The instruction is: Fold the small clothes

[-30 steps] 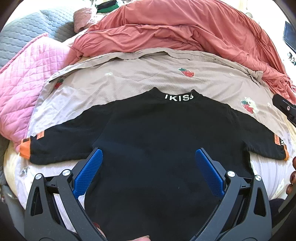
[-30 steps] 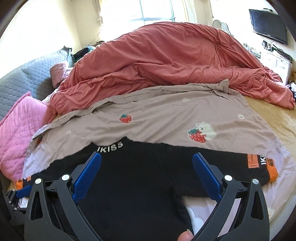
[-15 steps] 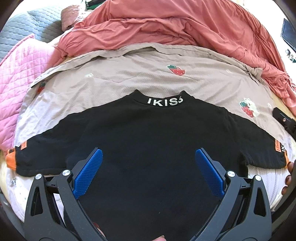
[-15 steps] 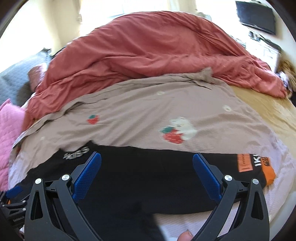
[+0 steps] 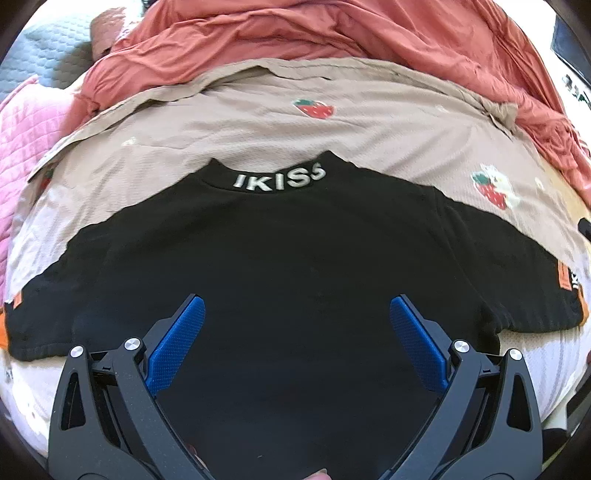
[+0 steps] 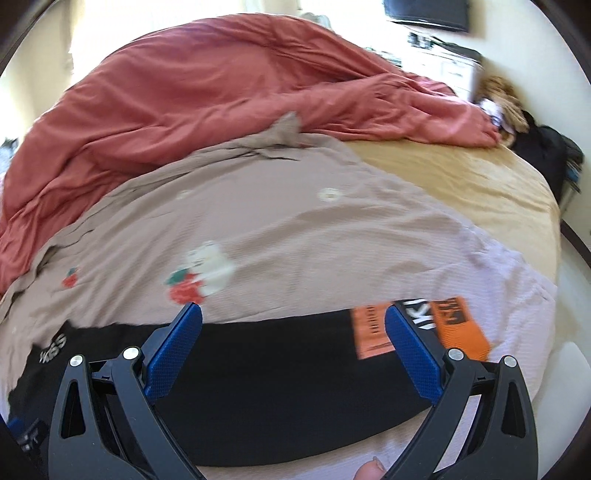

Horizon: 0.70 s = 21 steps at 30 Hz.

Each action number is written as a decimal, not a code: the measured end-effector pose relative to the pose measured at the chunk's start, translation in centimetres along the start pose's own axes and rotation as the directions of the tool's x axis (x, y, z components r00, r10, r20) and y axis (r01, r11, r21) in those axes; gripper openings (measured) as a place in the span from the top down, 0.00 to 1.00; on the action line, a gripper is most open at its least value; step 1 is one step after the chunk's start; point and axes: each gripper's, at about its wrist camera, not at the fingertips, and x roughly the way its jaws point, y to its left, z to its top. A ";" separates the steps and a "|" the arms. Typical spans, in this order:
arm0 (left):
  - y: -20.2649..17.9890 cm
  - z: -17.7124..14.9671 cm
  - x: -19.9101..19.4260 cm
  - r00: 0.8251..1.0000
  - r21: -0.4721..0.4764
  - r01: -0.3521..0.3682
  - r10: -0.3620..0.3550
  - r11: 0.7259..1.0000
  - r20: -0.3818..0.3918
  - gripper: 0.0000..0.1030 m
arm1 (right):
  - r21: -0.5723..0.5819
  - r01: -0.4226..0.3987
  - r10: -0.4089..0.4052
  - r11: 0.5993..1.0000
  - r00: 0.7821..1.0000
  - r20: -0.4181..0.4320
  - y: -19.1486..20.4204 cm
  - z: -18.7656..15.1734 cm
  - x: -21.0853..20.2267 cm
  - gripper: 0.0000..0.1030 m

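A small black sweatshirt with "IKISS" on its collar lies flat and spread out on a beige strawberry-print blanket. Its sleeves end in orange cuffs. My left gripper is open and empty over the middle of the shirt's body. My right gripper is open and empty over the shirt's right sleeve, with the orange cuff just beyond its right finger. The collar shows at the far left of the right wrist view.
A rumpled red duvet is heaped behind the blanket. A pink quilt and grey pillow lie at the left. A tan sheet covers the bed's right side, with dark clutter beyond its edge.
My left gripper has shifted left toward the shirt's centre. My right gripper has swung right along the sleeve toward the orange cuff. Both stay open.
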 end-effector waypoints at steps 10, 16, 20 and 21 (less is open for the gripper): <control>-1.4 -1.1 2.5 1.000 0.050 -0.011 0.012 0.999 -0.028 0.08 | 0.174 0.156 -0.140 0.972 0.985 -0.097 -7.6 0.2 2.2 0.04; -1.7 -1.9 3.4 0.999 0.080 -0.022 0.024 0.997 -0.023 0.08 | 0.241 0.260 -0.216 0.935 0.957 -0.193 -12.0 -0.6 4.0 0.04; -1.8 -2.3 4.4 0.999 0.081 -0.019 0.022 0.997 -0.037 0.08 | 0.344 0.232 -0.138 0.910 0.951 -0.276 -13.8 -2.0 5.5 0.05; -1.9 -2.5 4.7 0.999 0.076 -0.015 0.019 0.997 -0.044 0.08 | 0.349 0.222 -0.122 0.911 0.951 -0.286 -13.6 -2.1 5.7 0.06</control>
